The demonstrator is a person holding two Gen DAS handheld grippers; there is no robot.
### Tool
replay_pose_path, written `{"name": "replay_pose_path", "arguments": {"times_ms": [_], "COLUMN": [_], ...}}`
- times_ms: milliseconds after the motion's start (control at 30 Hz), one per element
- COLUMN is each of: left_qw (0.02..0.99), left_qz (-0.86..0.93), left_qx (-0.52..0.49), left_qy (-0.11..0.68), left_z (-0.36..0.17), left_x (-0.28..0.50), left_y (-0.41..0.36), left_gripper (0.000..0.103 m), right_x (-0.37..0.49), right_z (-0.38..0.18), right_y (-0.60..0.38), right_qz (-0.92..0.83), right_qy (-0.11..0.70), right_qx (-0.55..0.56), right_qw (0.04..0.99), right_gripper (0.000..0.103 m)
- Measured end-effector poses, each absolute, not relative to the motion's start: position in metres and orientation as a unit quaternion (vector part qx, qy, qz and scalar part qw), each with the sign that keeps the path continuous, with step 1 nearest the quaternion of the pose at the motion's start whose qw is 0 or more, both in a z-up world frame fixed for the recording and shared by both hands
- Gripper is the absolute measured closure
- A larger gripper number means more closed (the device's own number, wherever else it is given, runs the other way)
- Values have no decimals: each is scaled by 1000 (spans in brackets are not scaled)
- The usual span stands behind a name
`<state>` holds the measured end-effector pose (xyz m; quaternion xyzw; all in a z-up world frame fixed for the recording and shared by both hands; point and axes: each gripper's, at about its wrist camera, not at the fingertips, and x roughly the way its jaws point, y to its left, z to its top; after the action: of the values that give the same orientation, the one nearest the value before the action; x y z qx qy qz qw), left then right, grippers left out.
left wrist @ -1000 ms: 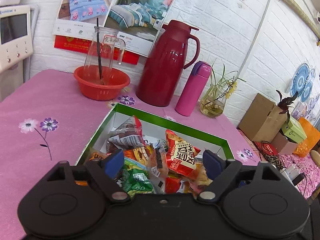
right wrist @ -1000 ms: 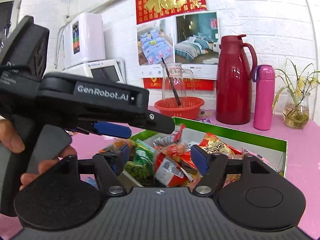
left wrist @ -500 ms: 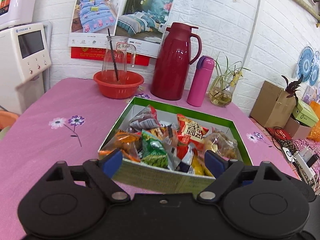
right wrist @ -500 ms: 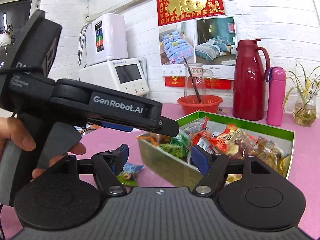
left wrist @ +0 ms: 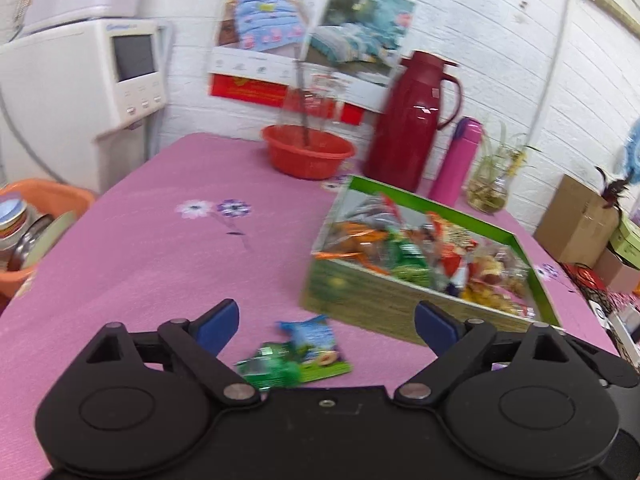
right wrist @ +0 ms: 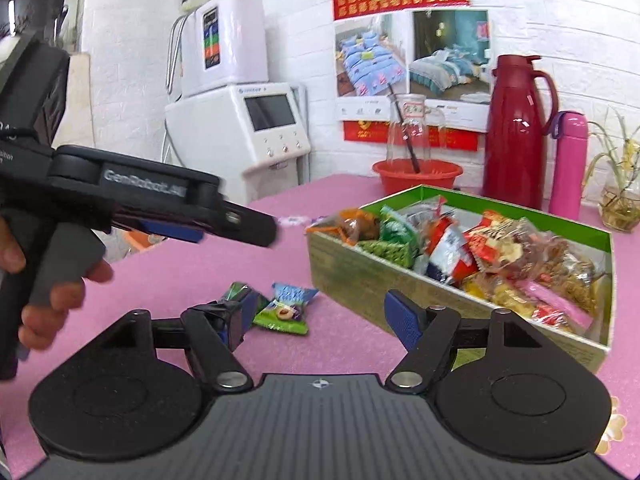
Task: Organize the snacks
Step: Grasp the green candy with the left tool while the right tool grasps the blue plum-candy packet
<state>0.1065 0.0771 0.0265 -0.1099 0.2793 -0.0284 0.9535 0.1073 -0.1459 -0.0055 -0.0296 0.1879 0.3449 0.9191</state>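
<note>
A green-rimmed box [left wrist: 404,308] [right wrist: 360,276] full of several snack packets stands on the pink tablecloth. Two loose packets lie in front of it: a blue-and-green one [left wrist: 316,344] [right wrist: 286,308] and a darker green one [left wrist: 268,368] [right wrist: 238,292]. My left gripper [left wrist: 326,322] is open above and just behind these packets, with nothing between its fingers. In the right wrist view the left gripper [right wrist: 240,224] shows from the side, held by a hand. My right gripper [right wrist: 320,318] is open too, low over the cloth near the box's front corner.
At the back stand a red basin [left wrist: 308,154] with a glass jug, a dark red thermos jug [left wrist: 408,136], a pink flask [left wrist: 456,160] and a plant vase [left wrist: 490,192]. A white appliance [left wrist: 84,92] is at the left. An orange bucket [left wrist: 36,216] sits beyond the table's left edge.
Both grippers have pulled back and to the left from over the box. The two loose packets on the cloth have come into the left wrist view.
</note>
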Motion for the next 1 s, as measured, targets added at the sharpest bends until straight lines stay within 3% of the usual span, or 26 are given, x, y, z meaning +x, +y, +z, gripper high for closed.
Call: {"name": "replay_pose_path", "arguments": {"times_ms": [467,533,600,767,1000], "left_qw": [930,925,917,918,922], "left_qz": [-59,-66,-74,-84,-69], "left_qx": [-146,-149,-153,-157,-146], "left_qy": [333,343,360,354,353], "left_z": [-15,-20,-29,-29,-28], "left_x": [132,142,150,143,119], "left_y": [106,105,106,119,144], "left_gripper": [0,26,74,80,76], "right_x": [121,124,126,132,151], "right_z": [-24,-25,-25,-26,-30], "right_y": [-118,-118,-116,-103,-74], "right_qz": [347,347,348,345,357], "right_qy": [231,238,244,238,234], "right_qx": [-42,-39,-39,-69,-103], "right_qw": [908,906,905,905,898], "right_gripper": [0,0,0,0,10]}}
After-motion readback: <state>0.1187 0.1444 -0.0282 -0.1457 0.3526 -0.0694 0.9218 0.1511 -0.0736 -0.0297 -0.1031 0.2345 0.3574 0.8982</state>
